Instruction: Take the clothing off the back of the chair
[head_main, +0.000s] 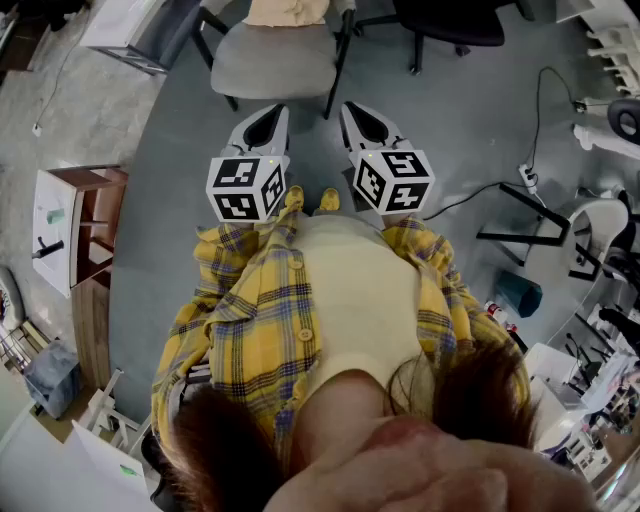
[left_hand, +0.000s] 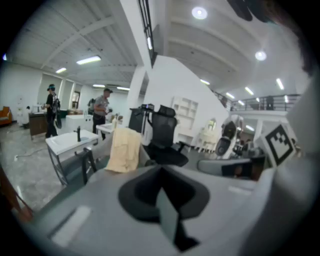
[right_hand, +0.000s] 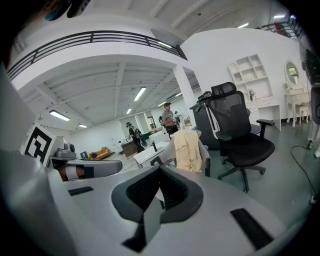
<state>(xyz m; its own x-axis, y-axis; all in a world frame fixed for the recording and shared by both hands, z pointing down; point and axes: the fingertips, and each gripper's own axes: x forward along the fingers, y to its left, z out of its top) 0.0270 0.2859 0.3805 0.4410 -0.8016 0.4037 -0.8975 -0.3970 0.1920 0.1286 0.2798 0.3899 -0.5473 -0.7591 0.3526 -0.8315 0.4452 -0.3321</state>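
A pale yellow garment (head_main: 287, 11) (left_hand: 125, 149) (right_hand: 188, 149) hangs over the back of a grey chair (head_main: 270, 60) straight ahead of me. My left gripper (head_main: 262, 128) and right gripper (head_main: 366, 124) are held side by side close to my body, short of the chair seat. Both are shut with nothing between their jaws. In the left gripper view the left gripper (left_hand: 162, 192) points toward the garment from a distance; the right gripper (right_hand: 156, 196) does the same in its own view.
A black office chair (right_hand: 240, 140) (left_hand: 165, 137) stands right of the grey chair. A white table (left_hand: 70, 142) and a wooden shelf unit (head_main: 75, 225) are to the left. Cables and stands (head_main: 530, 215) lie on the floor at right. Two people (left_hand: 102, 112) stand far off.
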